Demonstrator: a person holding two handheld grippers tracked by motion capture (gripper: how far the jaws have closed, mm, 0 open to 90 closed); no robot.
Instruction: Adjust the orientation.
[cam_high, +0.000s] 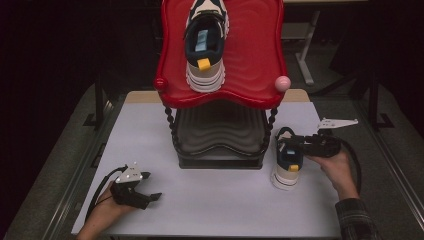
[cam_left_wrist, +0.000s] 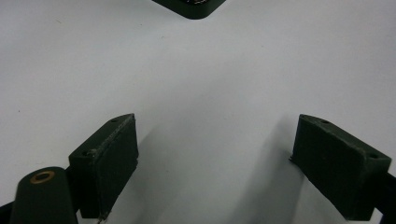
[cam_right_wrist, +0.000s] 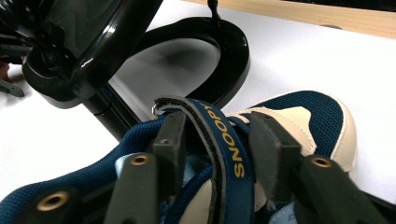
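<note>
Fingers (cam_right_wrist: 170, 140) of our right gripper (cam_right_wrist: 219, 149) are pinching the strap (cam_right_wrist: 229, 144) of the shoe (cam_high: 286, 165) at the right of the frame, beside the rack (cam_high: 222, 145). We are getting hold; next we are lifting gently. Our left gripper (cam_left_wrist: 215, 163), lower left, is sitting spread wide, holding nothing.

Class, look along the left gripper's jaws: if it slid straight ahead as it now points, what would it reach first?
Bare table first, then probably the dark base of the shoe stand ahead; depth is hard to judge. The left gripper holds nothing.

Navy-and-cream shoe (cam_high: 286, 162) upright on table, just beside stand.
</note>
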